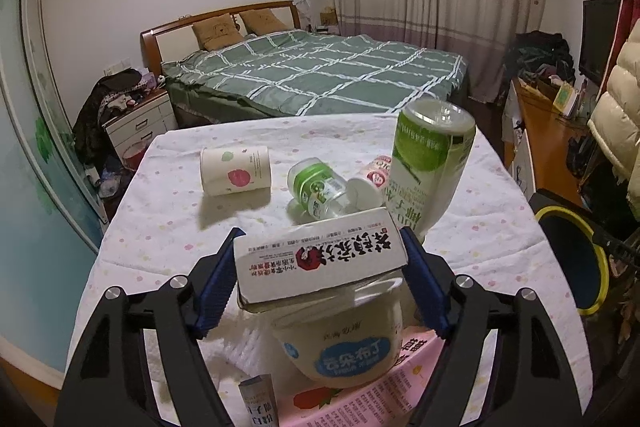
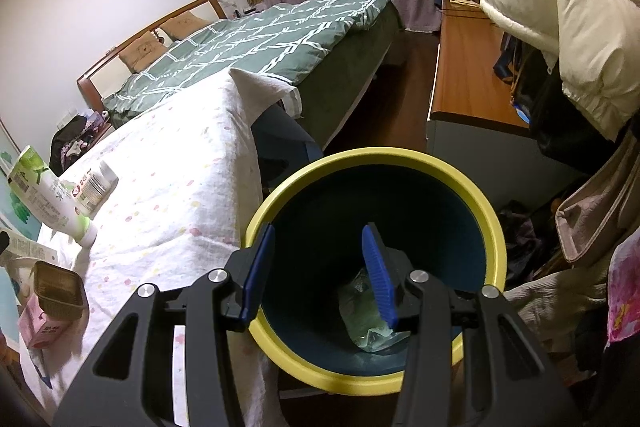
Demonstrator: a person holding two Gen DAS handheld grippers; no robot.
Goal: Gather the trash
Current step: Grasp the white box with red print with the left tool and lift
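My left gripper (image 1: 320, 233) is shut on a white carton (image 1: 316, 259) with black lettering, one blue pad against each of its ends. The carton rests on a white pudding cup (image 1: 344, 347). Beyond lie a paper cup (image 1: 236, 171), a clear green-labelled jar (image 1: 316, 187), a small pink-and-white bottle (image 1: 378, 171) and a tilted green-and-white bottle (image 1: 428, 167). My right gripper (image 2: 320, 227) hangs open over the yellow-rimmed bin (image 2: 492, 227), nothing between its fingers. A crumpled plastic bag (image 2: 364, 311) lies in the bin's bottom.
The trash lies on a table under a spotted white cloth (image 1: 160, 219), with the bin (image 1: 600, 267) off its right edge. A brown tray (image 2: 58, 289) sits on a pink box (image 2: 40, 327). A bed (image 1: 320, 71) stands behind, a wooden desk (image 2: 468, 67) at right.
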